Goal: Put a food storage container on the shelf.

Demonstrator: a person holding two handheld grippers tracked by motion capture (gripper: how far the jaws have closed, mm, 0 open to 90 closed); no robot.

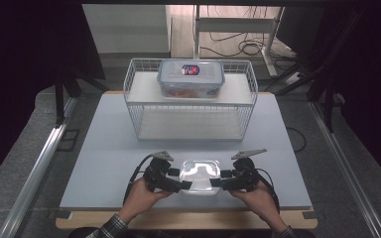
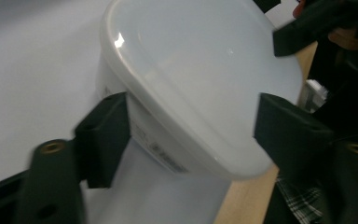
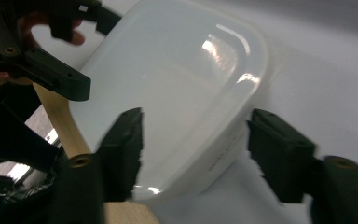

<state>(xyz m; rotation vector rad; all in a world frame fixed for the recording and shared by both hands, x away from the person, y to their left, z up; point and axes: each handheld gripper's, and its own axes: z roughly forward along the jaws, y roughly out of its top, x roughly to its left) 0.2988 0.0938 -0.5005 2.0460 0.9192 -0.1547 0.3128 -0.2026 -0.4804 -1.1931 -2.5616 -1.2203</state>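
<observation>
As far as I can judge from where I stand, the work is at its very start: the box sits on the bench close to the middle of the front edge, lid on, not yet lifted.

At the box's left end is the left gripper. In the left gripper view its fingers straddle that end, one against the side wall and the other at the lid's rim. Both look to be touching, but I cannot tell whether they really pinch or merely rest there.

Beyond the box, toward the bench's back edge, stands a wire rack with a clip-lid tub on its upper shelf. The lower shelf looks free, and I would guess the box is bound for that rack.

At the box's right end is the right gripper. In the right gripper view its fingers are spread around that end. One lies over the lid's edge, while the other stands apart from the wall with a plain gap, so this side has no hold.

So both grippers are in place at the ends. To my eye, what is left is a firm two-sided grip, the lift and the carry.
</observation>
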